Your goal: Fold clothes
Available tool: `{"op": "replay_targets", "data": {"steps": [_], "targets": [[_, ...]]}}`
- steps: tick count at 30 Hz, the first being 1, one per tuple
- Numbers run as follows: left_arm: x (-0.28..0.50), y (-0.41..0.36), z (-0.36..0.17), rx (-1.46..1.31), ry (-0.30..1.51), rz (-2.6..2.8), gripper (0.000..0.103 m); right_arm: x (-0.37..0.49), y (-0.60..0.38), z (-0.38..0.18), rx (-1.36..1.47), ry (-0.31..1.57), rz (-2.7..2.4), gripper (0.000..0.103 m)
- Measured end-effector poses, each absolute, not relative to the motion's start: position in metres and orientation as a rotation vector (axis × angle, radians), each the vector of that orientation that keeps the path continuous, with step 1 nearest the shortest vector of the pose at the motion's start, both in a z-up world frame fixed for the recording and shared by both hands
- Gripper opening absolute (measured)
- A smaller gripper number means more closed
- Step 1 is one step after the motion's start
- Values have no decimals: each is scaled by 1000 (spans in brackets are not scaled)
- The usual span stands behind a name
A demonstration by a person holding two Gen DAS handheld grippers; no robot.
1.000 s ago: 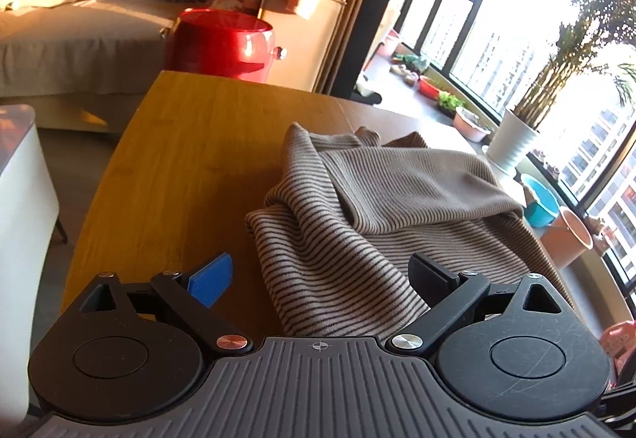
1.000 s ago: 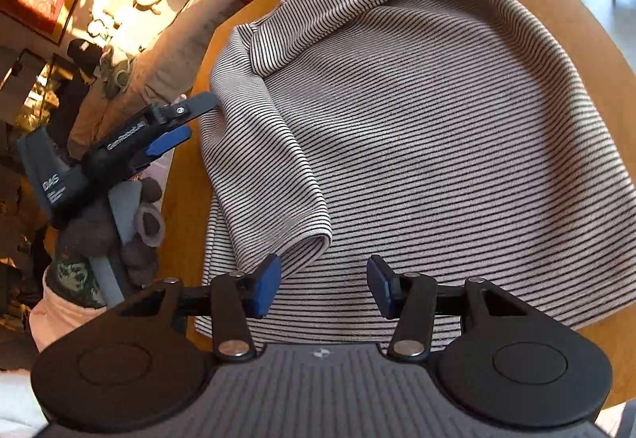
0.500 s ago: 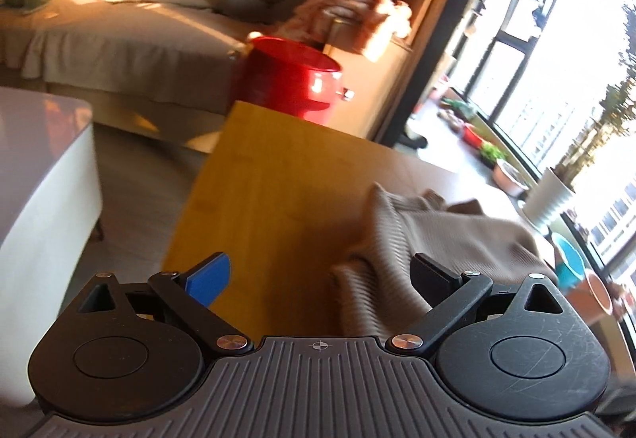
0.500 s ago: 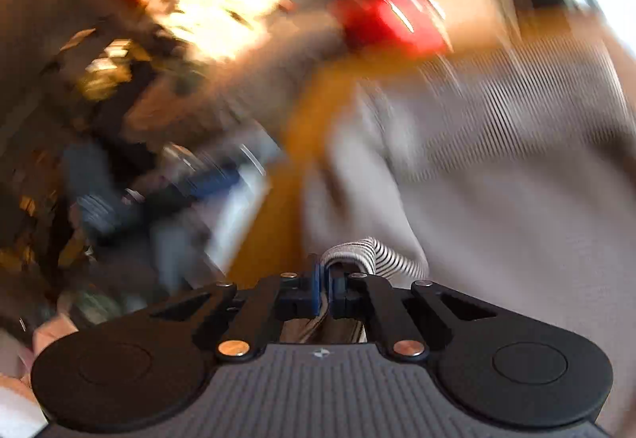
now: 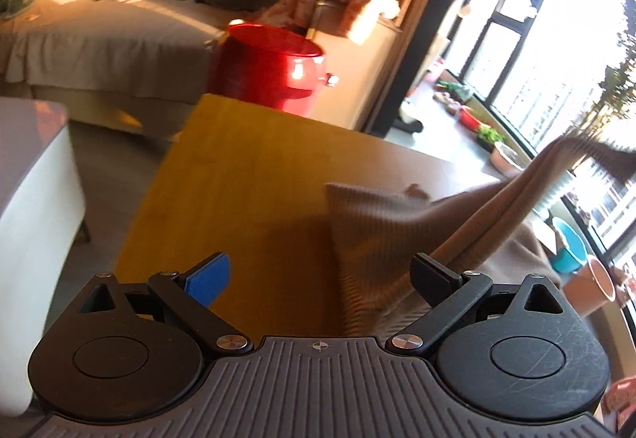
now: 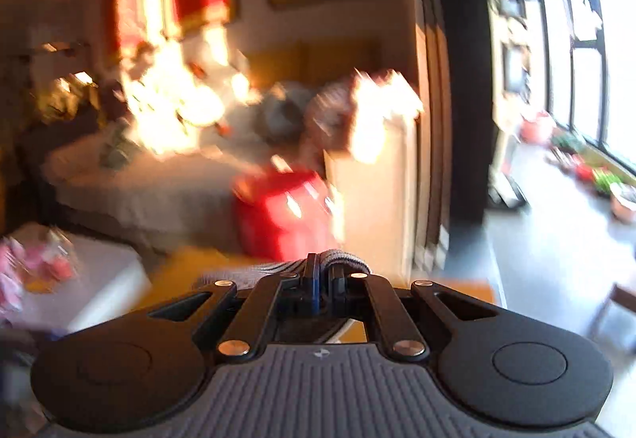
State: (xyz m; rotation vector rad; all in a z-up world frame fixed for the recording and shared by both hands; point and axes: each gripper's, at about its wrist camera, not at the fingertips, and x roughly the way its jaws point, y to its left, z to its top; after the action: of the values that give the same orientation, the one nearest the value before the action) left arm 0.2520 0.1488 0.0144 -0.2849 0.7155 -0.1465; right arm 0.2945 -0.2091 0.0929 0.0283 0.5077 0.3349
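A fold of the grey-and-white striped ribbed knit sweater (image 6: pixel 338 259) is pinched between the pressed-together fingers of the right gripper (image 6: pixel 322 277) and held raised; the right view is blurred. In the left view the sweater (image 5: pixel 381 215) is seen stretched up to the right from the yellow wooden table (image 5: pixel 246 167). The left gripper (image 5: pixel 318 275) is held spread, gripping nothing, with cloth near its right finger. Step judged: lifting the sweater to lay it out. Next, a second edge likely needs grasping by the left gripper.
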Motion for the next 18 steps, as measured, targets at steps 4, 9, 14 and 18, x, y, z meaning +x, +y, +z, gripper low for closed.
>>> {"op": "replay_targets", "data": {"steps": [4,9,14,18], "targets": [[252,117,19,-220,702,-264,100,309,-235,28,-21,679,233,8],[250,82,12,-162,704,-388,100,302,-251,6,-47,701,137,42],[254,54,-3,-127,710,-463,100,290,-265,26,128,624,158,49],[261,43,-19,-95,729,-448,100,302,-267,12,260,707,156,57]]}}
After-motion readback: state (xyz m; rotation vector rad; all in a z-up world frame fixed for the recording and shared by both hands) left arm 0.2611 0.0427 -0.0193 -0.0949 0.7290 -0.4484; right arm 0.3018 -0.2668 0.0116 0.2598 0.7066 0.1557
